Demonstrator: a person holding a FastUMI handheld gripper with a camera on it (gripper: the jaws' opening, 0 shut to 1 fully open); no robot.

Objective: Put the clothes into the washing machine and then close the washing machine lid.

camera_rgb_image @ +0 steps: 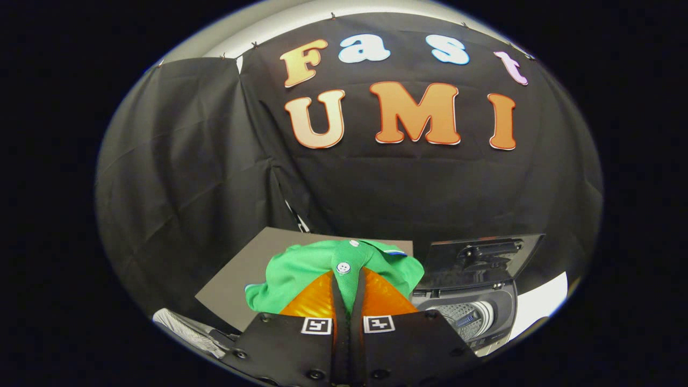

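A green shirt (pixel 301 271) with white buttons is pinched between my two fingers, bunched up over their tips. My gripper (pixel 346 290) is shut on a fold of it and holds it above a brown board (pixel 242 274). To the right and lower stands a small top-loading washing machine (pixel 473 317). Its dark lid (pixel 484 260) is raised upright at the back, and the metal drum (pixel 465 317) shows inside the opening. The shirt hides the fingertips.
Black cloth walls close in behind and to the left. A white surface (pixel 540 306) lies right of the washer. A pale crumpled object (pixel 185 330) sits low on the left beside the board.
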